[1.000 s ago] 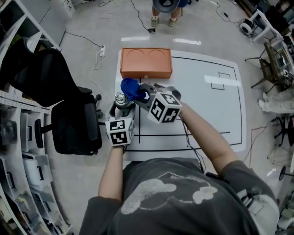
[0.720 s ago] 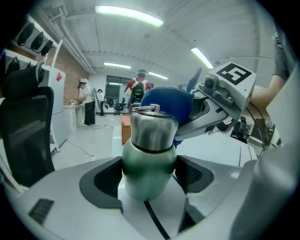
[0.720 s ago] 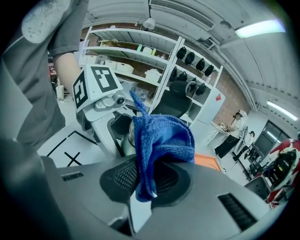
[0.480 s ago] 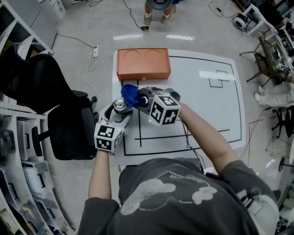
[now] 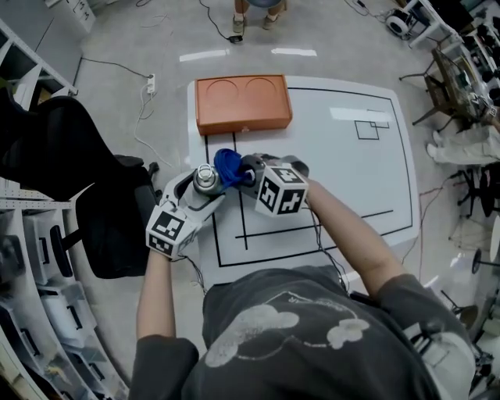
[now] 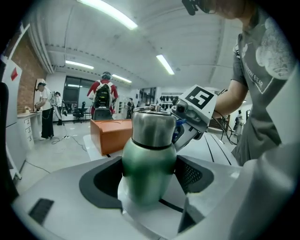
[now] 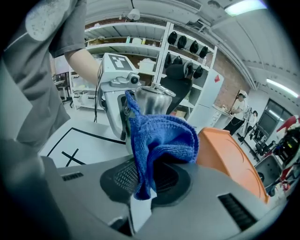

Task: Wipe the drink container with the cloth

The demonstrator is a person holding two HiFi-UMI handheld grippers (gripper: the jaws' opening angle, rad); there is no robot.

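Observation:
A green drink container with a steel top [image 6: 151, 154] sits between the pads of my left gripper [image 6: 150, 176], which is shut on its body. From the head view the container's steel cap [image 5: 206, 178] shows at the table's left edge, with the left gripper [image 5: 199, 192] tilted under it. My right gripper [image 7: 143, 180] is shut on a blue cloth [image 7: 157, 140]. In the head view the cloth [image 5: 229, 167] presses against the container's right side, ahead of the right gripper [image 5: 244, 173].
An orange tray [image 5: 242, 101] lies at the far left of the white table [image 5: 344, 156], marked with black lines. A black office chair [image 5: 86, 203] stands left of the table. A person [image 5: 250, 12] stands beyond the far edge. Shelves line the left.
My left gripper has swung outward to the left and tilted, turning the container with it. The right gripper and cloth have stayed against the container's side.

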